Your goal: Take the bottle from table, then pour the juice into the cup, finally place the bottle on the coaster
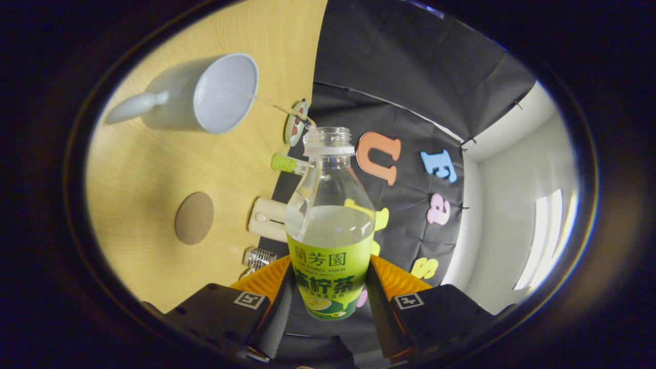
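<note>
The whole scene is rolled on its side: the table (154, 169), pale wood grain, stands as a wall on the left, with the booth's black cloth wall (410, 92) far and to the right.

The bottle (330, 220) sits between the gripper (330, 287) fingers, both pressing on its labelled lower body, so the gripper is clamped on it. It is clear plastic, uncapped, and about half full of pale cloudy juice, with the open neck pointing away from the fingers. Its label is yellow-green with dark Chinese characters, the Latin line "LAN FONG YUEN" beneath the top row, and a lemon slice drawn near the bottom edge; the smaller print is too fine to read.

The cup (205, 95), pale grey with a handle, stands on the table well to the far left of the bottle's neck, its mouth turned toward the bottle.

The coaster (194, 218), a round brown disc, lies flat on the table, nearer than the cup and left of the bottle.

Small items line the table's edge by the cloth: a cream cylinder (267, 219), a green tube (285, 163), a round disc (295, 123) and a small metal piece (258, 258).
</note>
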A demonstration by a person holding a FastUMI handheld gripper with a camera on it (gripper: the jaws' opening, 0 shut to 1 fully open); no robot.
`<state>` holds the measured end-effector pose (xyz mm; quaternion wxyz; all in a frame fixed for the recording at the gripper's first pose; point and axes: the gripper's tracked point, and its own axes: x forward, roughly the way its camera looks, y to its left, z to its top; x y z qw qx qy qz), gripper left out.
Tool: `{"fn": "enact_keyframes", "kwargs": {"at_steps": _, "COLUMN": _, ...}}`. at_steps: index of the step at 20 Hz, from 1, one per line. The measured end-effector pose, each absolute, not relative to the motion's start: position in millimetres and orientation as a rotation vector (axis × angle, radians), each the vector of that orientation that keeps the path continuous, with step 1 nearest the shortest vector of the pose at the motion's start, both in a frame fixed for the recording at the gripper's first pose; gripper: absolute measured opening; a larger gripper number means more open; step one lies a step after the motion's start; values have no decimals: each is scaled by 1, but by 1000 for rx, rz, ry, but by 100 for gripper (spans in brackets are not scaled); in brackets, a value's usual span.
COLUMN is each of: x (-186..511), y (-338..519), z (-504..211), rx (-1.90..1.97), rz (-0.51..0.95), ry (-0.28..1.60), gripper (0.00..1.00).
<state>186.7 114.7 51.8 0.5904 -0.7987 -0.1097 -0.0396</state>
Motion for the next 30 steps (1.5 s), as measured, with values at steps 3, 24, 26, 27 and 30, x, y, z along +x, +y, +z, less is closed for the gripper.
{"fn": "enact_keyframes", "kwargs": {"at_steps": 3, "x": 187, "y": 116, "z": 54, "rx": -1866, "rz": -95, "ry": -264, "gripper": 76}}
{"fn": "enact_keyframes", "kwargs": {"at_steps": 24, "x": 187, "y": 116, "z": 66, "rx": -1908, "rz": -105, "ry": -278, "gripper": 76}}
{"fn": "enact_keyframes", "kwargs": {"at_steps": 26, "x": 186, "y": 116, "z": 67, "rx": -1908, "rz": -104, "ry": -279, "gripper": 76}}
{"fn": "enact_keyframes", "kwargs": {"at_steps": 27, "x": 186, "y": 115, "z": 68, "rx": -1910, "rz": -103, "ry": -280, "gripper": 76}}
{"fn": "enact_keyframes", "kwargs": {"at_steps": 30, "x": 185, "y": 116, "z": 69, "rx": -1917, "rz": -106, "ry": -282, "gripper": 76}}
